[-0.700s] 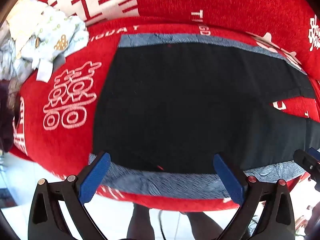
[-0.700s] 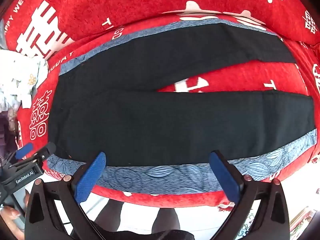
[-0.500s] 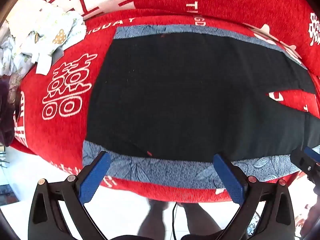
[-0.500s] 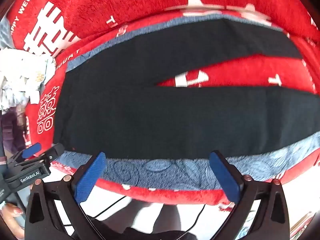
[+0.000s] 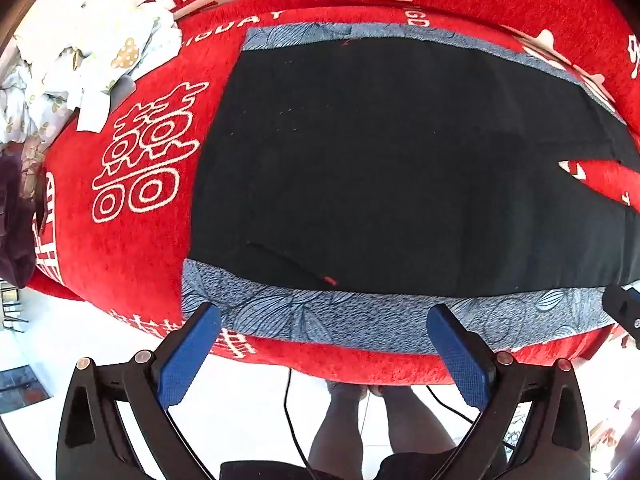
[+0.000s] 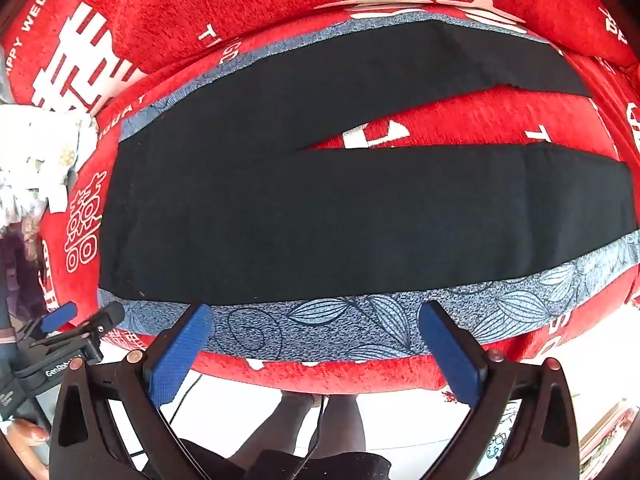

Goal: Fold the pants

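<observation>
— Where are your claws?

— Nearest me, my left claw (image 5: 323, 344) hangs spread and empty at 6 o'clock, off the near edge of the red wedding blanket (image 5: 120, 240). My right claw (image 6: 316, 340) is the same, spread, gripping nothing.

— And the pants?

— The black pants (image 6: 320, 220) lie flat past the claws, their blue leaf-print side stripe (image 6: 360, 324) just ahead of my fingers. The waist is toward 9 o'clock, the legs run toward 3 o'clock in a narrow V. A pile of floral laundry (image 5: 80, 52) sits at 10 o'clock.

— What changed?

— Both claws have drawn back toward me; half a second ago their fingers overlapped the stripe, and now more blanket edge and floor show. The pants haven't moved. I judge the spreading finished and the fold not yet begun.
</observation>
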Motion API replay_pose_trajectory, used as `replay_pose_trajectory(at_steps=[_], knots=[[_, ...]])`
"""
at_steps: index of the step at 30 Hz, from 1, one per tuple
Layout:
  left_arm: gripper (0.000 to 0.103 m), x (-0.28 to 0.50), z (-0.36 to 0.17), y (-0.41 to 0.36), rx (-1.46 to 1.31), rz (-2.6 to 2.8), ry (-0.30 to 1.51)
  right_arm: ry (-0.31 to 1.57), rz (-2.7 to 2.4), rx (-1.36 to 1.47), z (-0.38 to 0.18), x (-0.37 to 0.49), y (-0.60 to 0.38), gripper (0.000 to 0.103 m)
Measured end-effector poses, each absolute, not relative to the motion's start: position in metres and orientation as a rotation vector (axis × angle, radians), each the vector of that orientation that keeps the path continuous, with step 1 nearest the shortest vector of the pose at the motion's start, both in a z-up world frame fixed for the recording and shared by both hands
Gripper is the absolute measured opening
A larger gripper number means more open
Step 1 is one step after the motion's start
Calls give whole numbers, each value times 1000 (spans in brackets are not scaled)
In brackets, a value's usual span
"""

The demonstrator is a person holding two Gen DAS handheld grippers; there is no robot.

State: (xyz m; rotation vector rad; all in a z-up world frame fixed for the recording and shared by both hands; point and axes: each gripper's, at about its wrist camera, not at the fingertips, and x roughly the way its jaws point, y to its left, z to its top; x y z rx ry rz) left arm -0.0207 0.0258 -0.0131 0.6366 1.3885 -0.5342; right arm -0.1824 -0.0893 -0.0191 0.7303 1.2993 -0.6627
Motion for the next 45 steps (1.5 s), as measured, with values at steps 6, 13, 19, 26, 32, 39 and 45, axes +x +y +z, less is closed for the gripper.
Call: replay_pose_trajectory(at_steps=[6, 13, 19, 26, 32, 39, 45], knots=[[103, -17, -9, 26, 643, -516, 1382, 1302, -671, 716, -18, -177, -82, 103], [103, -15, -9, 23, 647, -533, 1388, 1299, -677, 692, -16, -171, -80, 103], [103, -11, -9, 22, 629, -525, 1397, 1300, -680, 684, -15, -167, -78, 103], [103, -12, -8, 19, 640, -527, 1388, 1302, -680, 682, -17, -166, -76, 103], [103, -14, -9, 20, 643, -524, 1392, 1301, -679, 682, -18, -167, -75, 103], [103, -18, -12, 22, 656, -521, 1391, 1301, -687, 683, -19, -171, -75, 103], [103, -19, -11, 22, 656, -521, 1390, 1304, -692, 674, -20, -172, -75, 103]])
